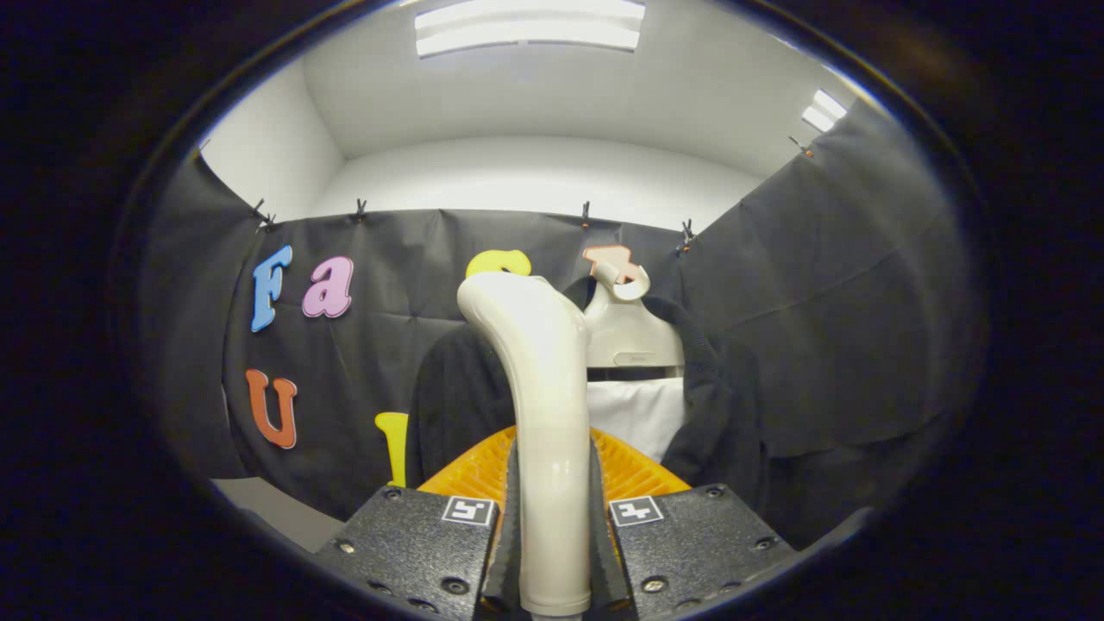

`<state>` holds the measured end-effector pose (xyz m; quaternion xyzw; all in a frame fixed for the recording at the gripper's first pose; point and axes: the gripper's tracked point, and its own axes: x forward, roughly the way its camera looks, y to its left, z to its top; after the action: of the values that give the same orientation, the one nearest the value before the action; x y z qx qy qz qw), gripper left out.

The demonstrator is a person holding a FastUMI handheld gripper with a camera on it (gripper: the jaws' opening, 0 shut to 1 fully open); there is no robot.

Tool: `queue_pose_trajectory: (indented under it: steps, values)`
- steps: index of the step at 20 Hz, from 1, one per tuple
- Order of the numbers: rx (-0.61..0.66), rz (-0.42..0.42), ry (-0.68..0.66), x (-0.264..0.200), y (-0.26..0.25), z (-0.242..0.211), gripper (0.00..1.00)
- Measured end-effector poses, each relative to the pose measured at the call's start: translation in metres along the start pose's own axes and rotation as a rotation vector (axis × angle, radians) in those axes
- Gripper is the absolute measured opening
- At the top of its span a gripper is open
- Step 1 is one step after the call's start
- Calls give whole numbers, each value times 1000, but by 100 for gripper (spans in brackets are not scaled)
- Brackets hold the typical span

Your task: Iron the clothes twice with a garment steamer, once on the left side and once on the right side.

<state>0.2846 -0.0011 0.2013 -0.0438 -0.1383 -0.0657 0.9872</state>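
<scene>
Jaws closed snug on the garment steamer (552,405) handle, one finger pressing each side, so the gripper (555,552) has a firm hold. The cream handle rises up between the fingers and curves over at the top. An orange ribbed part (634,470), likely the steamer head, sits just beyond the fingers behind the handle.

The clothes (716,388) hang ahead: a dark garment over a white inner layer (638,414) on a pale hanger (625,332), against the booth wall. Steamer is near the garment's lower middle; can't tell if the head touches the fabric.

Judgement: a pass is just about to start or underway. To do it well, keep the squeeze steady so the handle doesn't twist, and hold the head flat to the cloth. Run one slow stroke along the left panel, then one along the right. Avoid bumping the hanger, since the garment could swing.
</scene>
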Motion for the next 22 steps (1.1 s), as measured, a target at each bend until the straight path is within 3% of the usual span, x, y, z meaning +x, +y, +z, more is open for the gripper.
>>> queue_pose_trajectory:
  steps: [8,22]
  values:
    - [-74,-63,41,-11,-5,-36,35]
    - [-159,-96,174,-43,-15,-116,35]
